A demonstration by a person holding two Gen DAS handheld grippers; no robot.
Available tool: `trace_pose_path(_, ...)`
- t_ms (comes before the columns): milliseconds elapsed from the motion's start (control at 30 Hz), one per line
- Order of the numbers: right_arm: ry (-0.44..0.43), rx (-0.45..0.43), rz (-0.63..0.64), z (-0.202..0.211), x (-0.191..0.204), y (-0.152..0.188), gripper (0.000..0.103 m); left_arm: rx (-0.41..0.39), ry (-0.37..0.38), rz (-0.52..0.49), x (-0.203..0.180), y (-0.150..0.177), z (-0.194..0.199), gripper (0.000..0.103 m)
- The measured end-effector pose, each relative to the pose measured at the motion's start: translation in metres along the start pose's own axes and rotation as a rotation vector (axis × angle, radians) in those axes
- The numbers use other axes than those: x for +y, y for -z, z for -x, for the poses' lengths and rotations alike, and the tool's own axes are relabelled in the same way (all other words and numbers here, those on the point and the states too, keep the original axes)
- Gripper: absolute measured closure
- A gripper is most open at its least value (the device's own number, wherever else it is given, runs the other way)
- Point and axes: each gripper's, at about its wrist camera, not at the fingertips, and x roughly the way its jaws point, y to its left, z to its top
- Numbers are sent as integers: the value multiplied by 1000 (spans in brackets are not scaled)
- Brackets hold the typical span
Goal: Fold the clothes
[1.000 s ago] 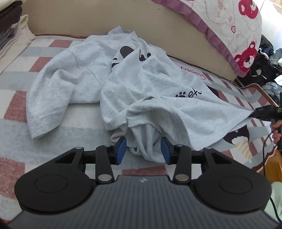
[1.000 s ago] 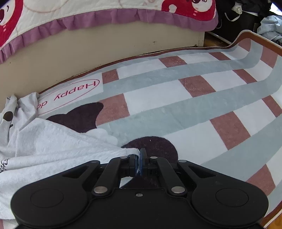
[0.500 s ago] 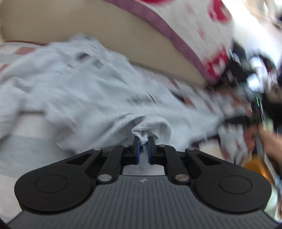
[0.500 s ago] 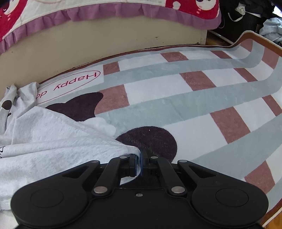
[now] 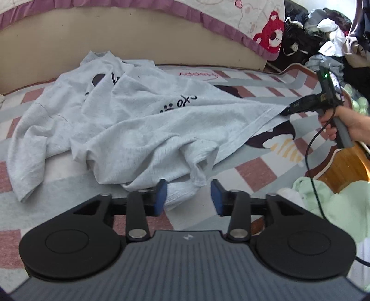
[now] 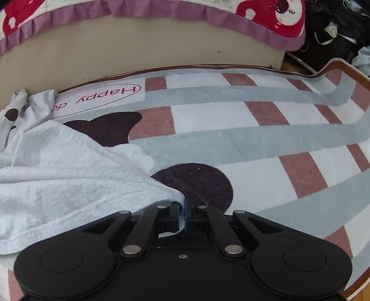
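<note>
A light grey T-shirt (image 5: 129, 115) with black prints lies crumpled on a striped rug (image 5: 259, 166). My left gripper (image 5: 187, 195) is open, its blue pads apart just in front of the shirt's bunched near edge; a bit of fabric lies by the left pad. My right gripper (image 6: 182, 216) is shut on a corner of the T-shirt (image 6: 69, 180), which stretches off to the left. In the left wrist view the right gripper (image 5: 285, 112) shows at the far right, a hand (image 5: 342, 122) on its handle, pinching that shirt corner taut.
A beige bed side (image 5: 115, 44) with a purple-frilled bear quilt (image 5: 254, 20) runs along the back. Piled clothes (image 5: 323, 30) sit at the far right. Pale green cloth (image 5: 335, 203) lies near right, beside wooden floor (image 5: 346, 162). The rug (image 6: 254, 139) to the right of the shirt is bare.
My left gripper closed on the shirt's near fold half a second ago, swung with it, and now stands open again with the fold released. The right gripper stayed shut on its corner.
</note>
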Motion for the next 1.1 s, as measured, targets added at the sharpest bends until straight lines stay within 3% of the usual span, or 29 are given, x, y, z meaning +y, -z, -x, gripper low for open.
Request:
trace_pose_path(100,-9,-12,-8,2,-1,-1,100,30,-2,-22,-3,3,-20,62)
trace_pose_path(233,-27,-33,-11,6,-2,-2,100,26,-70,-88,-7,0,-38,62)
trace_pose_path(267,-33,-39,-8,7,-2,-2,100,24,-79,-95,-6,-2,-41,71)
trace_pose_path(300,-41,-46,-6,8,-2,-3,100,24,-94,-103,-5,-4,-42,99)
trace_pose_path(400,-62,-125,-28,21,-4,-8,102,-37,-225,-100,7,-21,-15,99)
trace_pose_path(433,-71,-165,-59,30,-7,-12,102,-70,-267,-82,13,-28,-1,99)
trace_pose_path(533,-114,-280,-130,67,-11,-27,102,-216,-345,119,52,-51,67,100)
trace_pose_path(700,-258,-426,-172,138,-2,-42,103,-214,-418,227,60,-27,104,99)
trace_pose_path(800,-329,-356,-166,154,11,-31,102,-213,-461,292,64,-13,126,99)
trace_pose_path(900,-377,-212,-196,141,16,-7,102,-212,-504,358,69,1,148,99)
trace_pose_path(967,-353,-103,-189,113,21,13,102,-204,-526,401,74,11,158,99)
trace_pose_path(1033,-363,4,-203,73,25,24,102,-140,-521,413,90,12,136,99)
trace_pose_path(1100,-404,89,-241,32,31,18,101,-85,-557,367,106,-7,112,99)
